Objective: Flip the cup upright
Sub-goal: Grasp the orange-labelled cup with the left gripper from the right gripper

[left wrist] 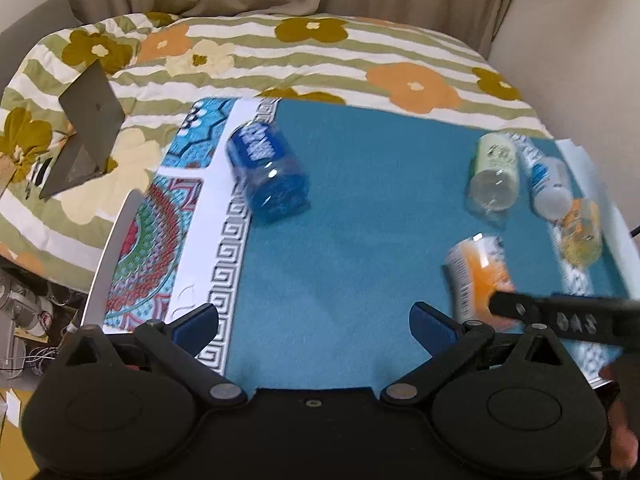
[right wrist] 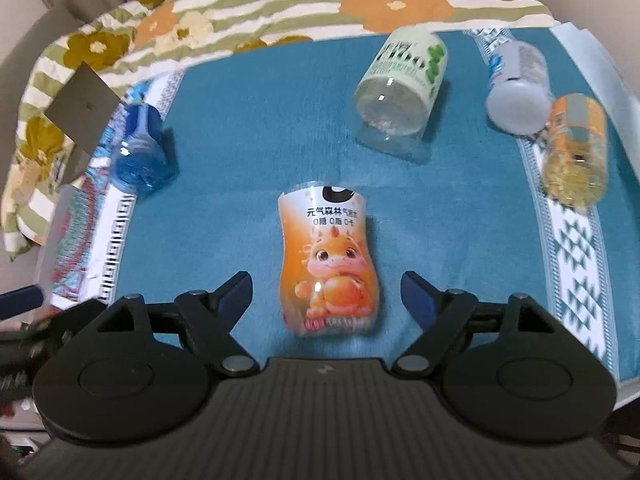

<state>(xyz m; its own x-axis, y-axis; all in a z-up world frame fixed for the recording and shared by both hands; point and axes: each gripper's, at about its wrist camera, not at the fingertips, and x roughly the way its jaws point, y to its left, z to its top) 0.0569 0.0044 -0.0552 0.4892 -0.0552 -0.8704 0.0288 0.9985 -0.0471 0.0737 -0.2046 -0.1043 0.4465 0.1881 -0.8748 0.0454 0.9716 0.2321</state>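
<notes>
A bed (left wrist: pixel 400 40) with a flowered, striped quilt (right wrist: pixel 320 4) carried a teal mat (left wrist: pixel 340 220). Five cups lay on the mat, and a grey laptop (left wrist: pixel 86 136) stood on the quilt.

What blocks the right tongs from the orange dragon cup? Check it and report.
Nothing visible does. The orange dragon cup lies on its side on the blue mat, directly ahead of the open right tongs, roughly centred between the fingers. The other cups lie farther off to the sides.
</notes>
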